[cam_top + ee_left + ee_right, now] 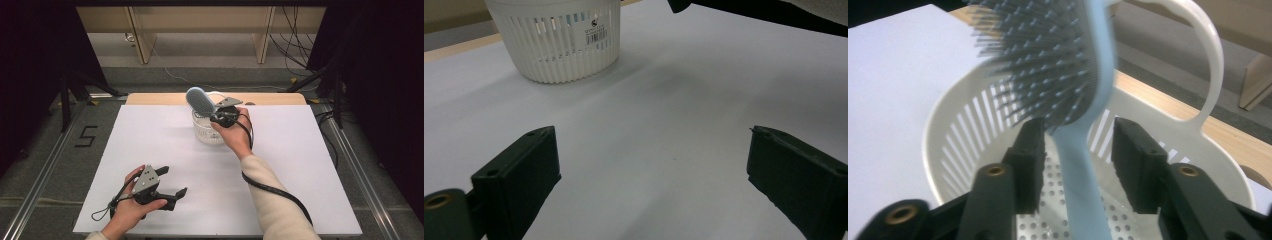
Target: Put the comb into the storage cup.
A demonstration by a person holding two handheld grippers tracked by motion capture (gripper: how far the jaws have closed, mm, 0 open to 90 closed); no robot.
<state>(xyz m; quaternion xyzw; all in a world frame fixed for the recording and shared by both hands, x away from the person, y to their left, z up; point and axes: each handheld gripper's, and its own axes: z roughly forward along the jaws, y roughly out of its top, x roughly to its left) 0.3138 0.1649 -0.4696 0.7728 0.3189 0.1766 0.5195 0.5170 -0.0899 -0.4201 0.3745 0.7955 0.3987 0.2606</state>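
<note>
Inside the basket (948, 150), the hairbrush (1068, 75) handle's end is cut off.

Left hand (131, 207) rests low near the person's own edge, palm wrapped round the left gripper (172, 182), which lies about level and points to the right; its jaws stand wide apart with nothing between them. Right forearm, in a cream sleeve (272, 200), reaches forward and to the left across the middle. Right hand (235, 132) holds the right gripper (212, 111) raised and angled away; its jaws are parted, pads not pressing.
</note>
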